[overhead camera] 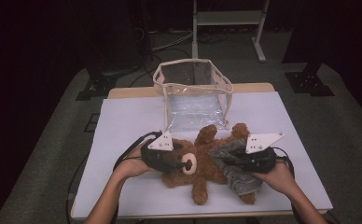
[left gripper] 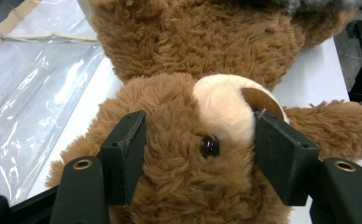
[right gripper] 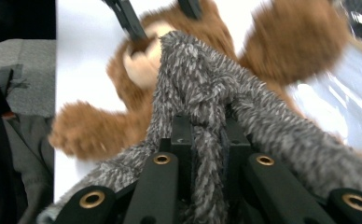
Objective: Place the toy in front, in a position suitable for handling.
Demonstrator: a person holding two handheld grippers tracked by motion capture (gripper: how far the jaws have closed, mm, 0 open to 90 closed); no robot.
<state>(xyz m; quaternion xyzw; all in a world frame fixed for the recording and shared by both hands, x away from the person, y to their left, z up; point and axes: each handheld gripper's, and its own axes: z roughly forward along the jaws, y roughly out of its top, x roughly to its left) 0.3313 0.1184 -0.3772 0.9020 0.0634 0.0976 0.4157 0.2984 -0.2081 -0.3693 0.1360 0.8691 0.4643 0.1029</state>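
One brown teddy bear (overhead camera: 202,163), one grey knitted garment (overhead camera: 235,170), one clear plastic bag (overhead camera: 193,93), two tongs.

Dim room, grey carpet floor (overhead camera: 44,140), white metal frame (overhead camera: 228,28) beyond the white-topped table (overhead camera: 123,121).

White table (overhead camera: 123,121); teddy bear (overhead camera: 202,175) lying on it; clear bag (overhead camera: 193,93) behind.

A brown teddy bear (overhead camera: 195,163) with a cream muzzle wears a speckled grey knit garment (overhead camera: 237,170) on a white sheet (overhead camera: 123,121).
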